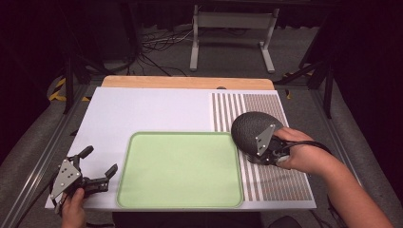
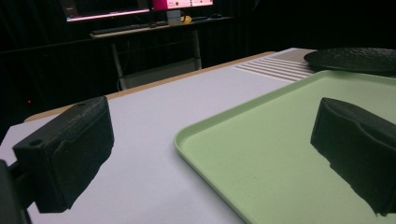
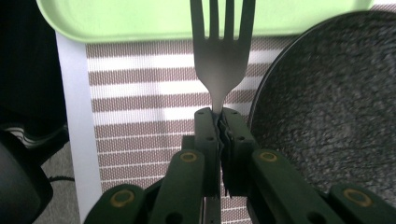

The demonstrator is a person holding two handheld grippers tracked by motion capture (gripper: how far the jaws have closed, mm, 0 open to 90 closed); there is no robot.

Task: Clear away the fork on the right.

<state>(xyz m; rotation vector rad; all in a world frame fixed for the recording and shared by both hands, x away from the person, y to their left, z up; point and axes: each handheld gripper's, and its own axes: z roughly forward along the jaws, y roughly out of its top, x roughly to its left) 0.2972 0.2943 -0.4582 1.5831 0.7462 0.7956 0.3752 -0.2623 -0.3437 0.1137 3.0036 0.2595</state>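
Left gripper (image 1: 97,167): nearest the person, at the near left corner of the table, held just off the tray's left edge. Its jaws stand wide apart with nothing between them; in the left gripper view one sits over the white mat and the other over the tray. It looks parked, out of the way of the other hand.

Tray (image 1: 142,190): pale green, shallow, with rounded corners, lying bare at the middle of the table's near edge. Judging by its central spot, it is the likely place for things to be set down.

Right gripper (image 3: 219,116): at the right of the table, over the striped mat, with the person's hand wrapped round its handle. The jaws are clenched on the neck of a fork.

Fork (image 3: 222,46): metal, held by its narrow part so the tines stick straight out ahead of the jaws. The tips point at the tray's rim and seem to reach over it. Gripping it low on the neck keeps the head steady.

Plate (image 1: 249,128): dark, rough-surfaced, round, just beside the right gripper on the striped mat, close to the tray's far right corner.

Striped mat (image 1: 273,185): brown and white bands covering the right part of the table.

Beyond the table: stand legs and loose cables on a grey floor.
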